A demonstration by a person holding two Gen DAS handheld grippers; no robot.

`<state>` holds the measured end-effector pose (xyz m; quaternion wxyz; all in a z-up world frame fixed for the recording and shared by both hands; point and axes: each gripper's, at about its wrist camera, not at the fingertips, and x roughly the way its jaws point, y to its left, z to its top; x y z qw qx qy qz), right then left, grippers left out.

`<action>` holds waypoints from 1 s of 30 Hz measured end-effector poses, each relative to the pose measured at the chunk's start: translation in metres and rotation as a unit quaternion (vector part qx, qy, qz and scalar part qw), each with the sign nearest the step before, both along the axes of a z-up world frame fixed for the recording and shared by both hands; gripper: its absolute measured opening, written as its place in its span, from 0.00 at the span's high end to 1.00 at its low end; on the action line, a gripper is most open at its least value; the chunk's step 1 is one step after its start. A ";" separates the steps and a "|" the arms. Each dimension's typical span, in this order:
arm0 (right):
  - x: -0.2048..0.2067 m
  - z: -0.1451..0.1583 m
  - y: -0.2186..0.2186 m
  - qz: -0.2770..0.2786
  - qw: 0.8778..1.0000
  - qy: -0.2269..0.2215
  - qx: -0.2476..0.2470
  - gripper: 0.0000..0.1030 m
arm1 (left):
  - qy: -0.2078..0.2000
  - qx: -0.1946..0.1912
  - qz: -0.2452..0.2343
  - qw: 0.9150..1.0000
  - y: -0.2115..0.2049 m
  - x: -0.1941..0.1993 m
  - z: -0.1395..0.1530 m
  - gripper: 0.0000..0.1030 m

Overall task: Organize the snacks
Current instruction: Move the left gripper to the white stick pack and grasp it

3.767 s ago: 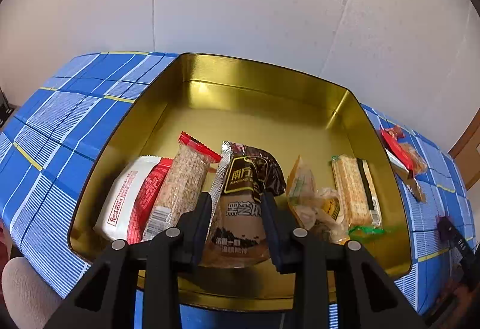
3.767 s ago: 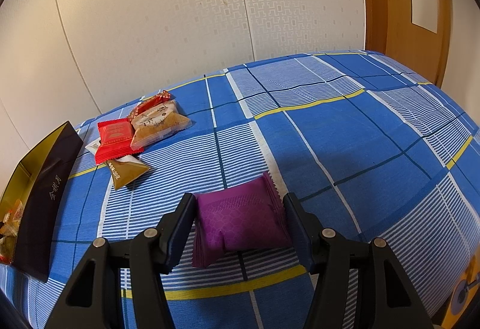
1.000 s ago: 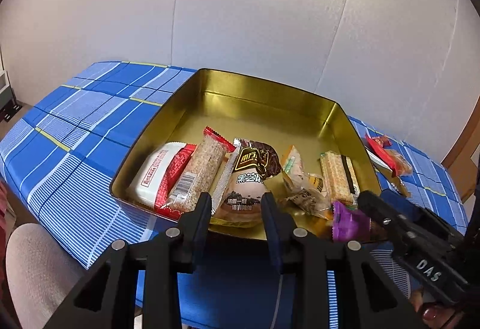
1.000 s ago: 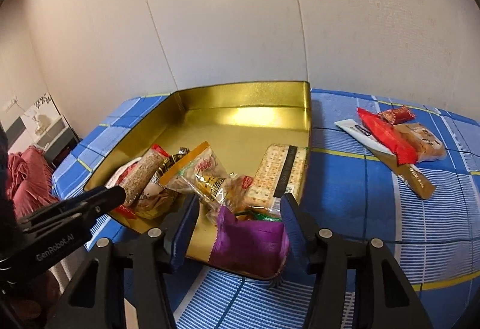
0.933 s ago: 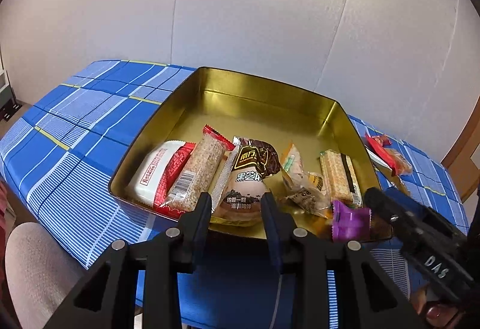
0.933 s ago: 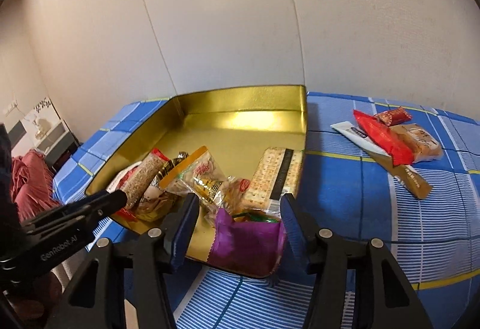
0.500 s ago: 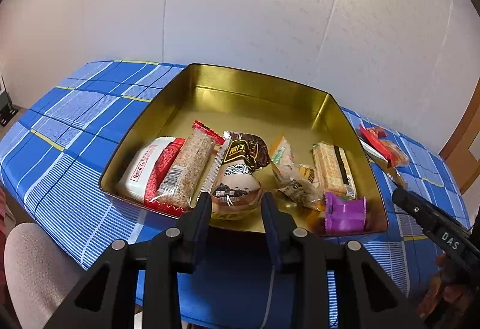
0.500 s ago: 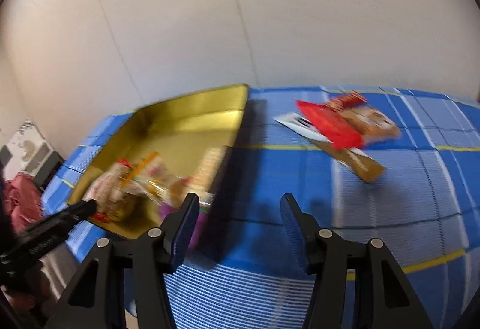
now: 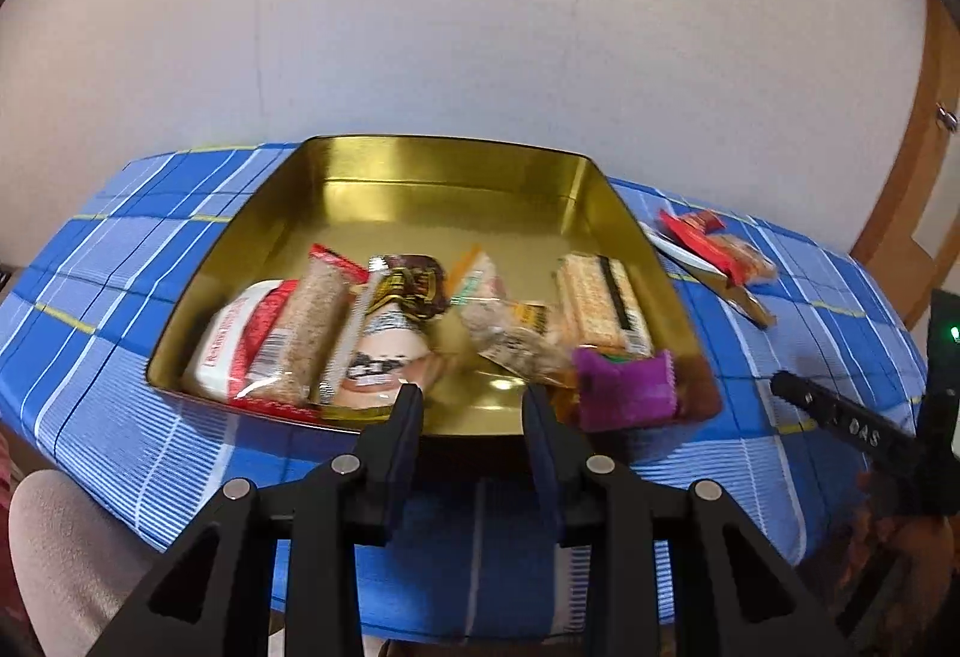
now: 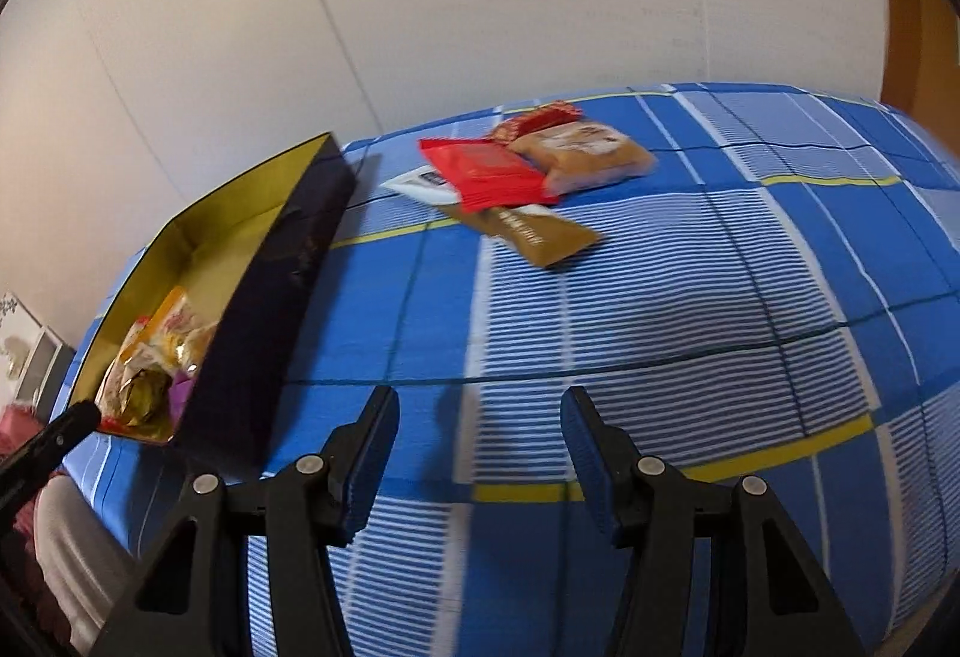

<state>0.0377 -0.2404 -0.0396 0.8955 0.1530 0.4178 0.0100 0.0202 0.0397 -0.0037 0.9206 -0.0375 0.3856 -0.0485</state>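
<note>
Purple packet (image 9: 624, 388) now lies in the gold tin's (image 9: 456, 159) right front corner. Left gripper (image 9: 472, 405) hovers narrow, empty. Right gripper (image 10: 478, 420), wide and empty, should approach the counter's red packet (image 10: 489, 172) low, taking 1.

Purple snack packet (image 9: 625, 388) lies in the gold tin's (image 9: 444, 159) near-right corner.
</note>
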 end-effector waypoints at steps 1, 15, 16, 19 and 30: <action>-0.001 0.000 -0.003 -0.003 1.000 -0.001 0.001 0.44 | -0.001 0.003 -0.005 1.000 -0.003 -0.001 0.001 0.67; -0.002 -0.003 -0.031 -0.045 0.999 -0.009 0.010 0.44 | 0.019 0.006 -0.100 0.995 -0.052 -0.013 0.005 0.67; -0.002 -0.002 -0.034 -0.050 0.999 -0.011 0.006 0.44 | 0.022 0.004 -0.106 0.994 -0.057 -0.012 0.005 0.67; -0.003 0.000 -0.045 -0.075 0.997 -0.012 -0.029 0.44 | 0.032 -0.002 -0.127 0.991 -0.074 -0.007 0.012 0.67; -0.015 -0.006 -0.090 -0.151 0.988 -0.014 -0.024 0.44 | 0.062 -0.011 -0.162 0.985 -0.166 0.082 0.030 0.66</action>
